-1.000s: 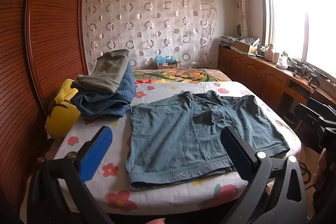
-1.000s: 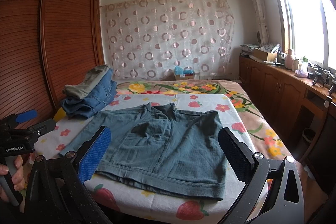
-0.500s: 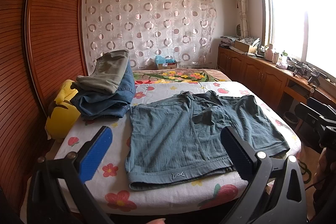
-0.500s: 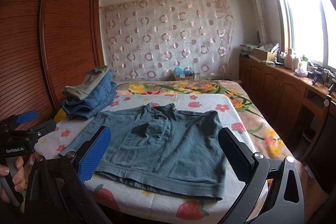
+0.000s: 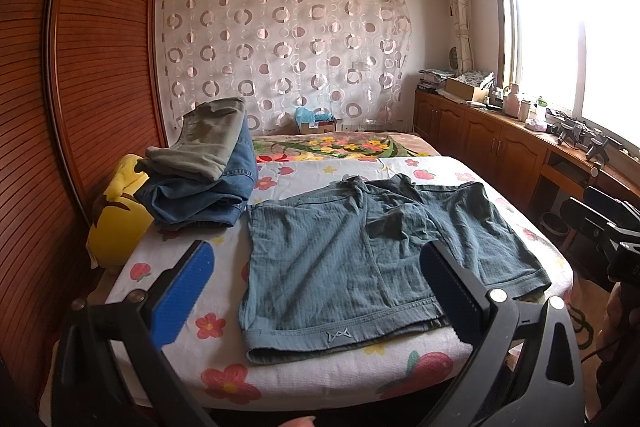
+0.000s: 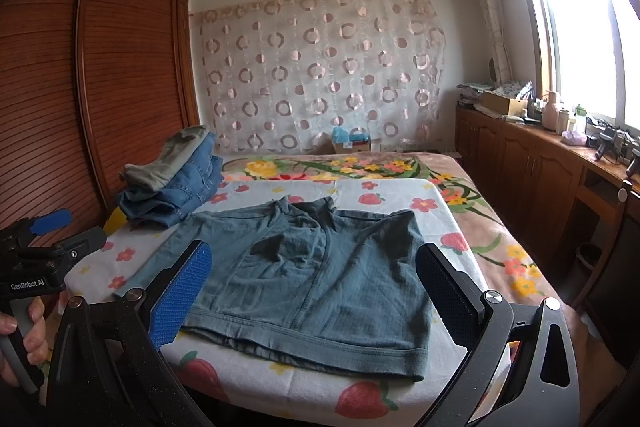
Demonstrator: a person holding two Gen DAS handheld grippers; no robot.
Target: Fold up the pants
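Note:
A pair of teal-blue shorts lies spread flat on the flowered bed sheet, leg hems near the front edge, waist toward the far side. The shorts also show in the right wrist view. My left gripper is open and empty, held above the bed's front edge before the shorts' left leg. My right gripper is open and empty, in front of the shorts' right leg. Neither touches the cloth.
A stack of folded jeans and grey-green trousers sits at the bed's back left, beside a yellow plush pillow. A wooden wardrobe stands left, a low cabinet under the window right. The left hand-held gripper shows in the right wrist view.

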